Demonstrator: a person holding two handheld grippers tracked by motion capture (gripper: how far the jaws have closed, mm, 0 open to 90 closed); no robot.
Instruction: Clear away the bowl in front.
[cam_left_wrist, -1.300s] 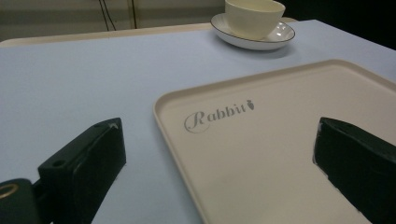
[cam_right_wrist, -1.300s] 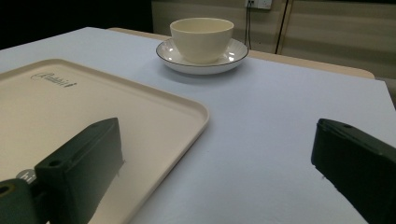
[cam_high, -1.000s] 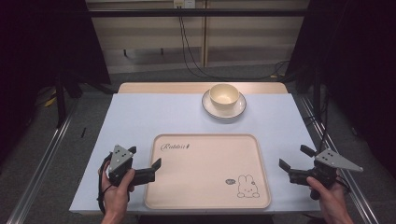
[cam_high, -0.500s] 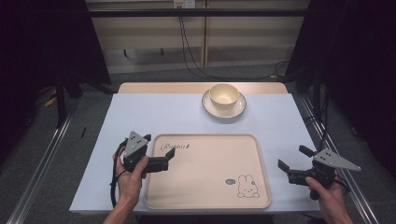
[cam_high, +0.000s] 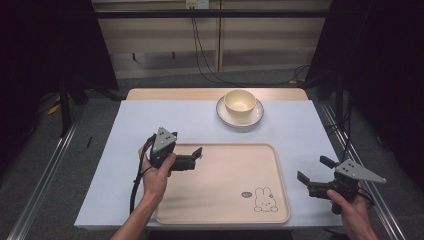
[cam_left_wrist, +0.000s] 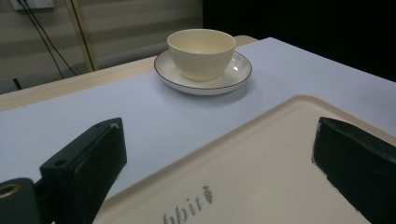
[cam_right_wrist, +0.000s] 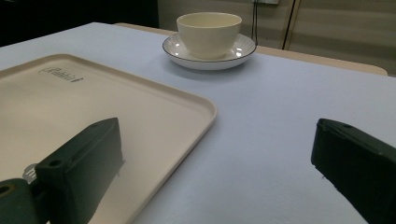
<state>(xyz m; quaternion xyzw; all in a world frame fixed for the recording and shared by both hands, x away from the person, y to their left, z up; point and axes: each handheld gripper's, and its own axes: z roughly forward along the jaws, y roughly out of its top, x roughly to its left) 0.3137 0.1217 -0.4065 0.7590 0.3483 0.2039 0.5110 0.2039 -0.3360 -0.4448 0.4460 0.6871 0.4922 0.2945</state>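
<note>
A cream bowl (cam_high: 240, 101) stands on a white saucer (cam_high: 255, 116) at the far middle of the table. In front of it lies a beige tray (cam_high: 225, 200) with a rabbit drawing, nothing on it. My left gripper (cam_high: 195, 158) hovers over the tray's far-left corner, open and holding nothing. In the left gripper view it (cam_left_wrist: 215, 154) points across the tray (cam_left_wrist: 280, 163) toward the bowl (cam_left_wrist: 201, 46). My right gripper (cam_high: 315, 169) is open just off the tray's right edge. In the right gripper view its jaws stand wide apart around the tray's corner (cam_right_wrist: 187, 107), with the bowl (cam_right_wrist: 209, 29) beyond.
A pale blue mat (cam_high: 150, 120) covers the table, with a wooden strip (cam_high: 170, 94) along the far edge. Metal rails (cam_high: 45, 175) run along both sides of the table. Cables (cam_high: 200, 45) hang behind it.
My left gripper has moved forward and to the right, from beside the tray's left edge to above its far-left corner. The right gripper has hardly moved.
</note>
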